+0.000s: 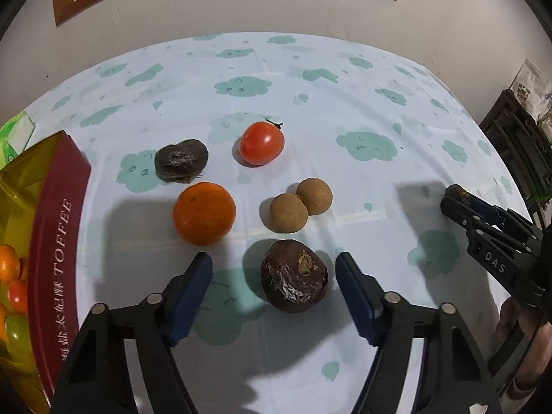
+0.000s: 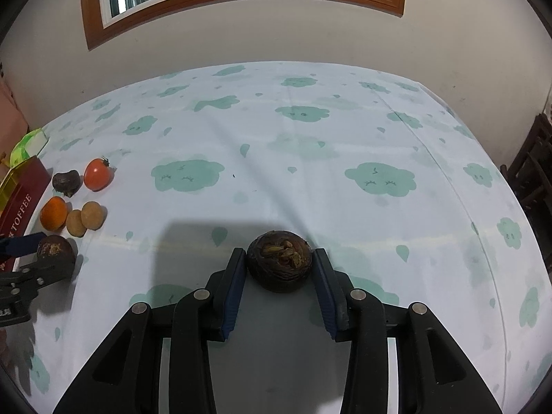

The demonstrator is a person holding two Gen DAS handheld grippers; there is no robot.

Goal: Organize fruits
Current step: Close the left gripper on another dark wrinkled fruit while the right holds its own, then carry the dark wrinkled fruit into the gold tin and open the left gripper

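Here your left gripper (image 1: 274,288) straddles a dark brown, wrinkled, roundish fruit (image 1: 294,275) lying on the cloud-printed pale blue tablecloth (image 1: 310,110) — its blue pads stand apart on either side with cloth showing in both gaps, so nothing is clamped yet; the straddle looks like the set-up for a pinch across the fruit's middle. Your right gripper (image 2: 279,272) has its jaws pressed against the flanks of a second dark brown wrinkled fruit (image 2: 278,258), which sits between the pad tips, well away from the others on the right side of the table; whether it rests on the cloth or hangs just above it I cannot tell. The dark red box with gold "TOFFEE" lettering (image 1: 57,227) stands at the left edge, and it likely serves as the bin, since small orange and red fruits already lie inside. Loose beside it, counted: one more dark brown fruit (image 1: 181,160) — three in all — one red tomato with a stem (image 1: 262,143), one round orange citrus (image 1: 204,213) and two tan, rough-skinned balls (image 1: 300,207) touching each other. A green packet (image 1: 15,134) lies behind the box.
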